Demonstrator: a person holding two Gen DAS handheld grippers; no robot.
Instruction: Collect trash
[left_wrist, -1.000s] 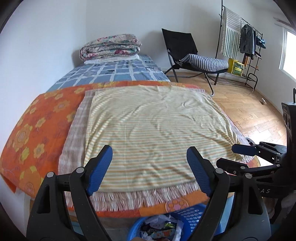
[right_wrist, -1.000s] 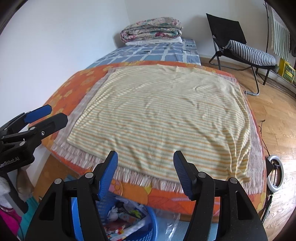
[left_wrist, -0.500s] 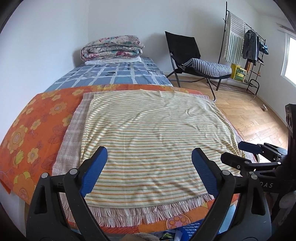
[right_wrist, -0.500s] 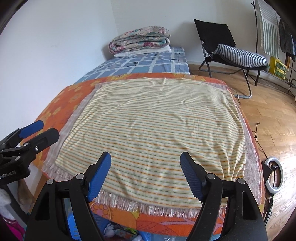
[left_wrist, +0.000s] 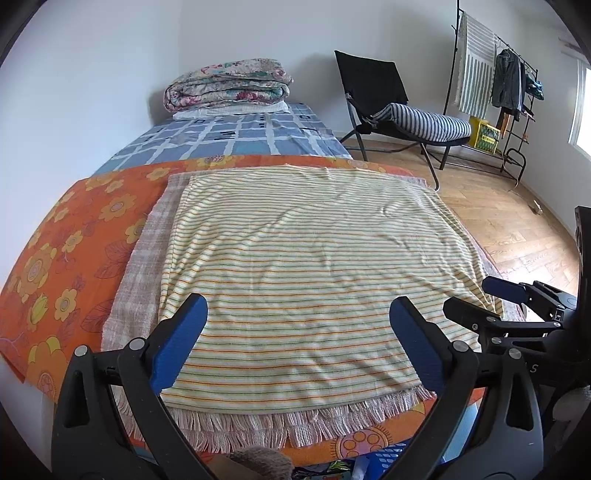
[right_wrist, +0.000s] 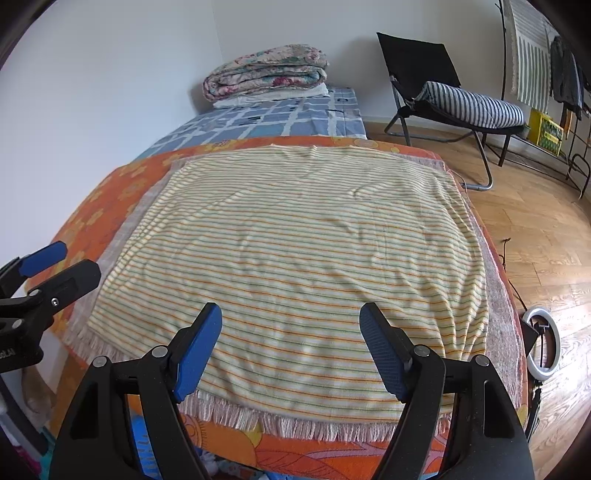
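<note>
Trash (left_wrist: 332, 474) peeks below the bed edge; left tongs (left_wrist: 299, 306) just widened, right tongs (right_wrist: 291, 319) spread, both empty.

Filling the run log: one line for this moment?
left gripper: open, empty | right gripper: open, empty | both over striped cloth | no trash on it

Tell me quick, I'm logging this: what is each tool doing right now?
Left tool: open, jaws just widened, holding nothing.
Right tool: open, holding nothing.
</note>
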